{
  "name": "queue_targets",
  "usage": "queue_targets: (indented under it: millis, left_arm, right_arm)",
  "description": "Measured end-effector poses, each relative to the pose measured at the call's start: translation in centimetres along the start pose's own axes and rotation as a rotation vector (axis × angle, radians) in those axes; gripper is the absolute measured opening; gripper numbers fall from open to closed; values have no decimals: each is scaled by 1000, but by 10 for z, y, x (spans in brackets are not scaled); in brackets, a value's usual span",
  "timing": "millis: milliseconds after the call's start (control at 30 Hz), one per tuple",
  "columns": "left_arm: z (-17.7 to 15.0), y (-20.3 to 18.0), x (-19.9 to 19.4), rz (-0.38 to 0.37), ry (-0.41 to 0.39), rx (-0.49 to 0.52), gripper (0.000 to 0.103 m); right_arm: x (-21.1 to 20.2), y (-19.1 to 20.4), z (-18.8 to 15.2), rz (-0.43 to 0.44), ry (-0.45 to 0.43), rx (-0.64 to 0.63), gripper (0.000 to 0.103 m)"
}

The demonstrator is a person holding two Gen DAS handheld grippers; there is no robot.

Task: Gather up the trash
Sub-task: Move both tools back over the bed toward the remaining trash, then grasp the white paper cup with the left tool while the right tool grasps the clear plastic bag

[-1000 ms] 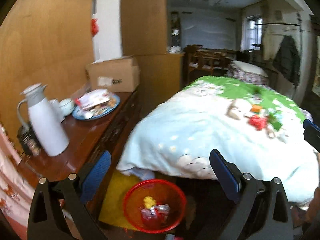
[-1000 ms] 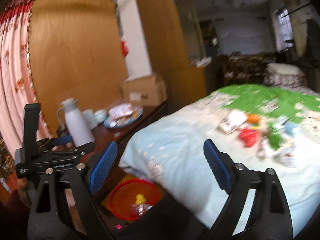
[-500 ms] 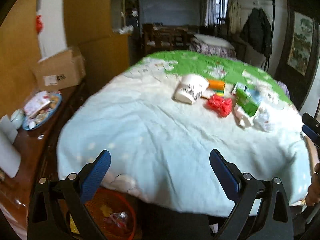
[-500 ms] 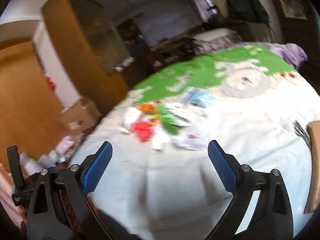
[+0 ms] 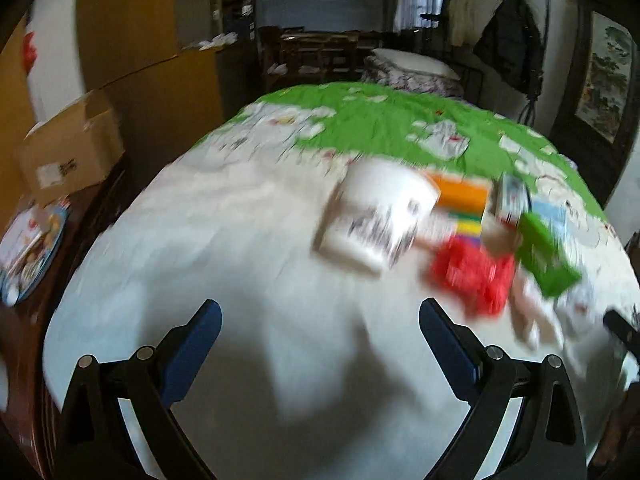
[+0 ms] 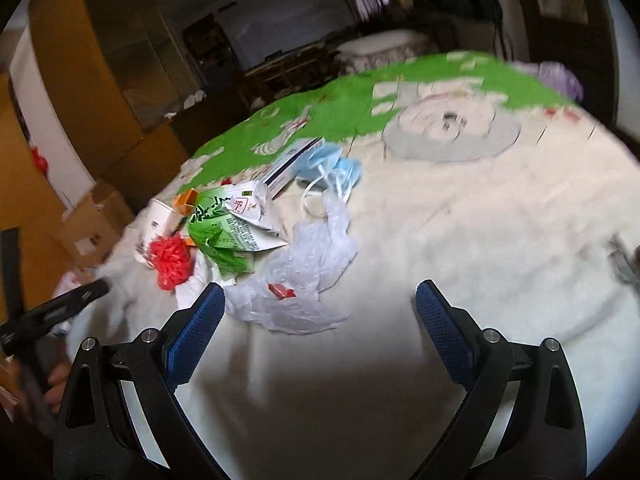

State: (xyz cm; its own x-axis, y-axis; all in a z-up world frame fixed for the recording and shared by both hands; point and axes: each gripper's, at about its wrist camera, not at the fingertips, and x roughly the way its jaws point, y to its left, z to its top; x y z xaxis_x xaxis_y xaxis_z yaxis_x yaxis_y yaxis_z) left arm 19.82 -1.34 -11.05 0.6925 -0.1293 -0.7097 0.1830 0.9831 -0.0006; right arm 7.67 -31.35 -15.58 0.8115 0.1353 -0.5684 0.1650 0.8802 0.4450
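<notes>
Crinkled plastic bag (image 6: 304, 276), paper cup (image 5: 374, 220) (blurred)

Both tongs have swung off the dark wooden side surface (image 5: 24, 320) and the red basket onto the bed (image 5: 240, 280). The blurred white paper cup (image 5: 372, 220) and crumpled clear plastic bag (image 6: 304, 276) now loom closer.

bed (image 6: 480, 240) | white-green quilt | on it: paper cup (image 5: 376, 216), green carton (image 6: 228, 228), red wrapper (image 6: 172, 258), crumpled plastic bag (image 6: 304, 272)

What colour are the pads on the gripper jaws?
Blue, on black frames. The right gripper shows it best, in the right wrist view.
</notes>
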Motion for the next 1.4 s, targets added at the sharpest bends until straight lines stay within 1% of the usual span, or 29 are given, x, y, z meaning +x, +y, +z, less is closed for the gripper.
queue_targets:
  millis: [133,200,267,400,433,467,500,533,567,600,700,800,900,933,1000,1033,1067,1100,1133,1200,1267,1400]
  left_arm:
    - [33,-20,26,-16,-53,61,97]
    - [45,-27,42,-45,-57,72,97]
    - [54,-34,61,-84,-34,92,97]
    - [53,-41,92,-57,4,135,97]
    - [52,-39,99,-61,28,126,97]
    - [51,-34,102,-94,48,94,97]
    - [51,-29,100,-117,41,67,96]
    - [50,-25,97,-127,26,53,86]
    - [48,-22,91,-140,6,41,83]
    - [46,-19,87,-141,-2,34,83]
    - [32,-14,67,-115,-26,21,83]
    - [5,-8,35,-69,-29,28,83]
    - [-19,-6,14,-38,-22,46,83]
    - [-29,-7,9,-12,-13,61,83]
    - [-43,-11,8,40,-7,87,83]
    - [-48,-11,11,52,0,88,85]
    - [-55,-11,19,55,27,77,86]
    - [-58,-10,21,50,28,54,86]
    - [-57,-7,18,41,10,41,90]
    - [-56,-1,23,19,37,11,91]
    - [-56,3,24,4,40,-15,93]
    - [-58,-2,25,37,44,6,95]
  right_arm:
    - [3,-7,-1,25,14,37,93]
    - [7,-6,-1,24,31,36,93]
    - [10,-5,-1,28,40,31,93]
    - [10,-3,-1,30,43,25,93]
    - [11,-3,-1,30,43,27,93]
    - [11,-3,-1,31,43,28,93]
    - [11,-4,-1,31,44,30,93]
    - [11,-4,-2,31,44,31,93]
    - [11,-4,-2,30,44,30,93]
    - [11,-3,-2,30,43,30,93]
    - [11,-4,-1,32,42,33,93]
    - [10,-5,-1,35,38,37,93]
    - [9,-5,-1,36,29,39,93]
    - [8,-5,-1,35,29,38,93]
    - [7,-4,-2,32,24,33,93]
    - [6,-4,-2,32,20,31,93]
    - [5,-3,-2,33,14,27,93]
    - [4,-2,-3,33,6,20,93]
    - [2,0,-3,40,-2,11,93]
    - [0,4,-4,44,-7,-10,93]
    - [1,7,-4,43,-1,-28,93]
    - [3,12,-5,37,11,-50,93]
